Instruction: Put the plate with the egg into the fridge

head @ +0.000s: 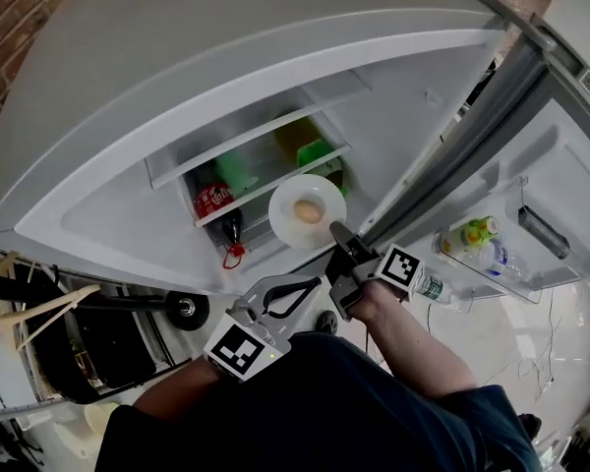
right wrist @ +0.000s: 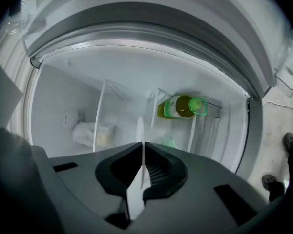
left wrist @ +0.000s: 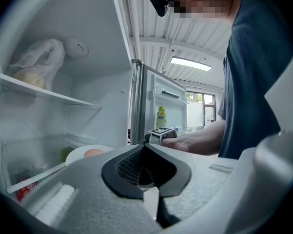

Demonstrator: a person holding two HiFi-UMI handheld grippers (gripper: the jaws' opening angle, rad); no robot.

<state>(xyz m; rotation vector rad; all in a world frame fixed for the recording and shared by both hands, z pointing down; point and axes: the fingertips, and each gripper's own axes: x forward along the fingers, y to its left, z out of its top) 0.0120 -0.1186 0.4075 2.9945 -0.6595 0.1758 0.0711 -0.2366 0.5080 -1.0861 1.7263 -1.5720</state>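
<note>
Plate (head: 293,230) with egg (head: 309,209): rim clamped by right gripper (head: 336,232), held at open fridge (head: 177,96); left gripper (left wrist: 145,147) jaws closed together, empty

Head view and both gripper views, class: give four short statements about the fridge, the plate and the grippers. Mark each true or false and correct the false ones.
1. The white fridge has its door open. True.
2. The right gripper is shut on the rim of the round white plate. True.
3. Two eggs lie on the plate. False: one brown egg lies on it.
4. The left gripper grips a red can. False: its jaws are together on nothing. The red can is inside the fridge.
</note>
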